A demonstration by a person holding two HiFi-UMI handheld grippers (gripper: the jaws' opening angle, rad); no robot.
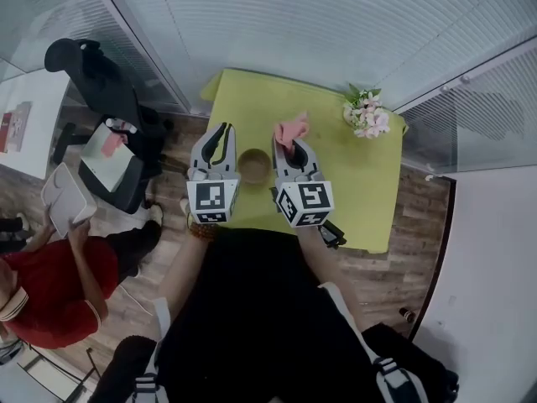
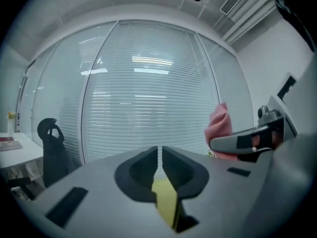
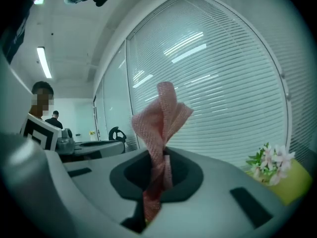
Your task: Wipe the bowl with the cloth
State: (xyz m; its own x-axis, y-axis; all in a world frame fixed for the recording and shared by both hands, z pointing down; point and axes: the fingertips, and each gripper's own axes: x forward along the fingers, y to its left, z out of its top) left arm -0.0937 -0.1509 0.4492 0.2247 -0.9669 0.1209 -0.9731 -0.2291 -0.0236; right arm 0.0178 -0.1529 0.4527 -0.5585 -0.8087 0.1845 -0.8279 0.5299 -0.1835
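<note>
Left gripper [image 1: 221, 129]: jaws together, nothing between them; over the yellow-green table [image 1: 361, 183], just left of the bowl [image 1: 254, 166].
Right gripper [image 1: 290, 143]: jaws clamped on the pink cloth [image 3: 161, 118], bunched end standing up past the tips; just right of the bowl.
Bowl: upright on the table, between both grippers.
Flowers [image 1: 367, 112]: far right corner of the table.

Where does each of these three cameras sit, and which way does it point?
Head view: on the person's head, looking down at the table, the bowl, the left gripper and right gripper; the dark-clothed torso shows.
Left gripper view: rides the left gripper, facing window blinds past its shut jaws.
Right gripper view: rides the right gripper, facing blinds; its jaws pinch the pink cloth.
Shared: all three show the cloth.
</note>
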